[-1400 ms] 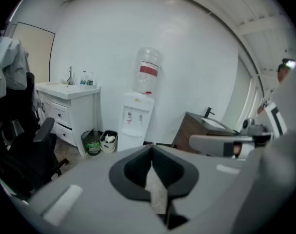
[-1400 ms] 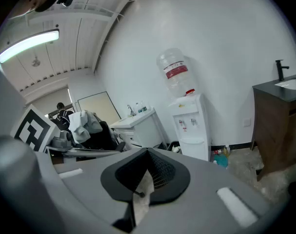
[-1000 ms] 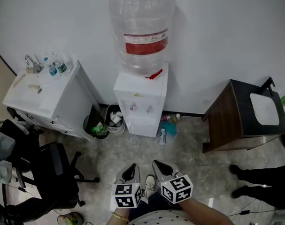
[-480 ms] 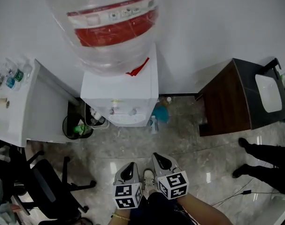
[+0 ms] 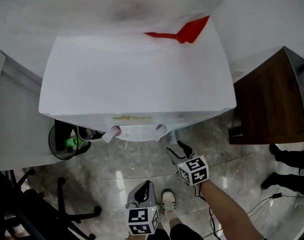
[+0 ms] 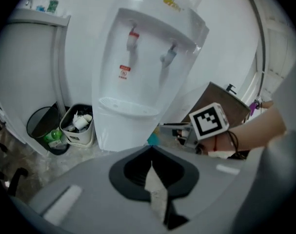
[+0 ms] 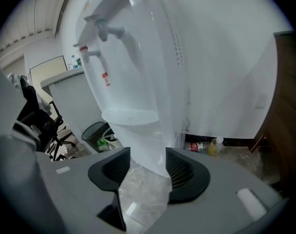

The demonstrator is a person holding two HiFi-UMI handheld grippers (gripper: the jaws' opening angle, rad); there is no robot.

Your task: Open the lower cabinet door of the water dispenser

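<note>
The grey left gripper (image 5: 144, 188) is hovering low with its jaws pressed together, holding nothing. Ahead, the white plastic water dispenser (image 5: 136, 79) is showing its lower cabinet door (image 6: 124, 130) closed. The grey right gripper (image 5: 174, 150) is opening its jaws just beside the dispenser's base, with nothing between them. Grasping and pulling are both remaining.

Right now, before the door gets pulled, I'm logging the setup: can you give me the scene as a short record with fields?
Water dispenser: upright against the wall, two taps over a drip tray
Lower cabinet door: looks closed, untouched
Left gripper: jaws together, empty
Right gripper: jaws opening, nothing gripped, pointed at the dispenser's base
Beside dispenser: black bin, white bin with rubbish
</note>
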